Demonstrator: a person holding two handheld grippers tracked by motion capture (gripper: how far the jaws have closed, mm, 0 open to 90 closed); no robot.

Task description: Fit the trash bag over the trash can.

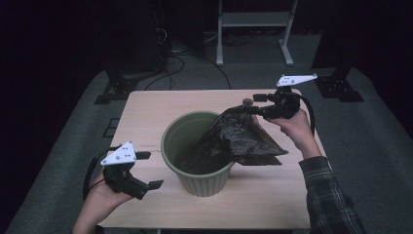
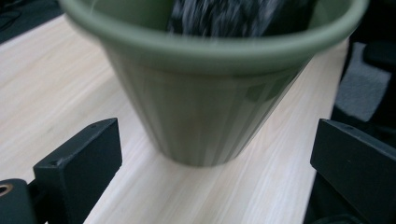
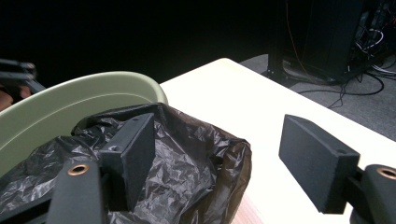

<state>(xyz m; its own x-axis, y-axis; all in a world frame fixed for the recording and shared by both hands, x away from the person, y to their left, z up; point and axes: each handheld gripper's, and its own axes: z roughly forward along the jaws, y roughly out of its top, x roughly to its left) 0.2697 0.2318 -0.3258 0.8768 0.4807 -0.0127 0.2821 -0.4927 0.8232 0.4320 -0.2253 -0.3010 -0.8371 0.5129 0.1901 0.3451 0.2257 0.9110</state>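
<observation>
Roughly mid-table: green ribbed pot, upright. Black crinkled bag half inside the pot, lower end down in the bowl, the rest spilling over the pot's right rim and rising to a peak beyond it.

Right of the pot, at the bag's peak: right claw, held in a hand with a plaid sleeve. Released, jaws wide apart. From the right gripper view, one pad up against bag film, the other pad well clear over bare table; no pinch on the film. Pot rim just behind the bag.

Left of the pot and nearer the person: left claw, also released, holding nothing, pointed at the pot wall but apart from it.

Likely step: lining the pot with the bag, or stuffing it in.

Risks, judged from this layout:
- Bag unheld, with most of its bulk outside the pot: could slump down the right side and drag its lower end out of the bowl.
- Film lying against one pad: could cling or snag and be dragged along when the right claw pulls away.
- Pot unsteadied: a sideways tug on the bag could tilt or slide it, with the left claw too far off to brace it.
- A re-grip on thin, slippery film: easy to catch a single layer and tear it, or miss altogether.
</observation>
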